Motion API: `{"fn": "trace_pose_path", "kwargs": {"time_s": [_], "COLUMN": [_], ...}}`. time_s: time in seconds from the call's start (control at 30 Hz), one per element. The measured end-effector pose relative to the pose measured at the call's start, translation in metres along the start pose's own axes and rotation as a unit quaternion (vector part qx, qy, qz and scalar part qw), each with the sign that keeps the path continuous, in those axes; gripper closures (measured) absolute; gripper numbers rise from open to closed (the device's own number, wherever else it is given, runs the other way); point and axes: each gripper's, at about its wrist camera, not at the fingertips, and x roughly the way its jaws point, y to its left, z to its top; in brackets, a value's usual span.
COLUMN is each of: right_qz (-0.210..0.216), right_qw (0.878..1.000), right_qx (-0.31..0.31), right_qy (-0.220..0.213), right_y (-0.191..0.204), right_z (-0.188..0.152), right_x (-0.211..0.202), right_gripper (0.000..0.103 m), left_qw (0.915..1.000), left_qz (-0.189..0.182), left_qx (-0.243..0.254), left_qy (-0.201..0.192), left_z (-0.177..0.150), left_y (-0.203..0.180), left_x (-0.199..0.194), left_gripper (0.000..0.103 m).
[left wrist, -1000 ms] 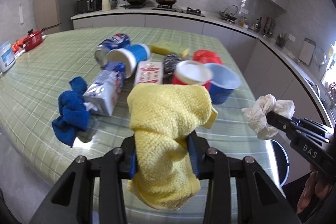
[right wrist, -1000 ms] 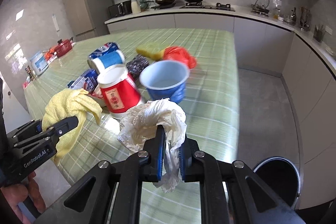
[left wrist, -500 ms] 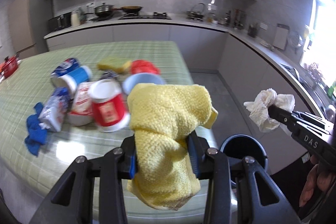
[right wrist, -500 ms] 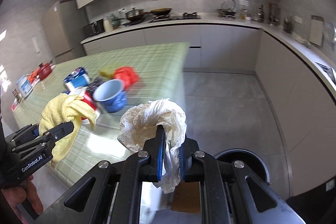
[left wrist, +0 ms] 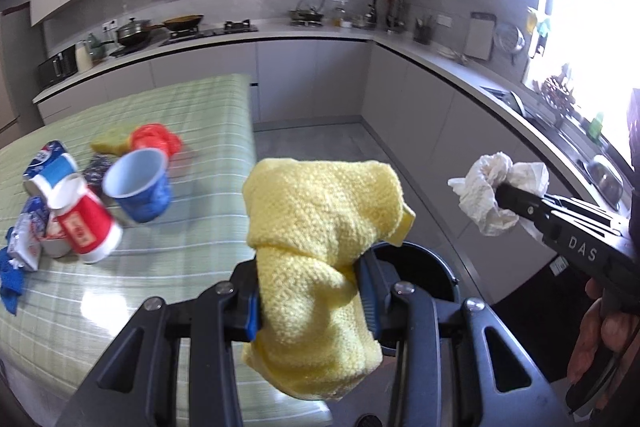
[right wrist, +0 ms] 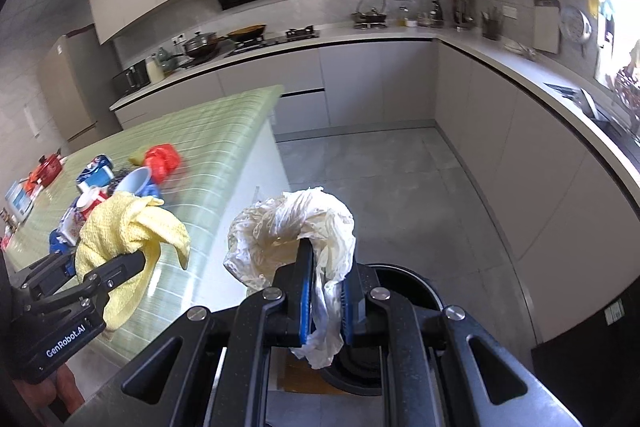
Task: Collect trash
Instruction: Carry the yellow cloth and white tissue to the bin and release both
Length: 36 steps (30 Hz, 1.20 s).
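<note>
1. The left gripper (left wrist: 310,297) is clenched on a nubbly yellow cloth (left wrist: 320,227), held just above the round black bin (left wrist: 424,267).
2. The right gripper (right wrist: 324,301) pinches a crinkled white tissue (right wrist: 280,227) over the bin.
3. Only the left view shows the bin beside the green checked table (left wrist: 192,251).
4. Only the right view shows a fridge (right wrist: 64,87).

Bin (right wrist: 416,279) right of table (right wrist: 224,147)

Black bin (left wrist: 424,267) mostly hidden behind yellow cloth (left wrist: 320,227); table clutter blurred.
</note>
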Motion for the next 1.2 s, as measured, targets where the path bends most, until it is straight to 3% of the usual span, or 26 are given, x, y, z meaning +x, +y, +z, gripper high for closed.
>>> {"fn": "trace_pose_path", "kwargs": {"time_s": [0.57, 1.03, 1.2], "right_qz": [0.001, 0.043, 0.065], "right_qw": [0.999, 0.99, 0.983], "right_qx": [0.007, -0.056, -0.078], "right_qy": [0.052, 0.119, 0.151], "right_y": [-0.08, -0.115, -0.122], "right_z": [-0.029, -0.074, -0.098], "right_x": [0.027, 0.107, 0.146], "right_gripper": [0.09, 0.09, 0.09], "left_qw": [0.9979, 0.9913, 0.9852], "left_qz": [-0.025, -0.022, -0.035], "left_qx": [-0.001, -0.031, -0.07], "left_qy": [0.059, 0.126, 0.152], "left_z": [-0.017, -0.052, -0.067], "left_y": [-0.074, -0.101, -0.101], "left_x": [0.051, 0.117, 0.143], "left_gripper": [0.063, 0.063, 0.063]}}
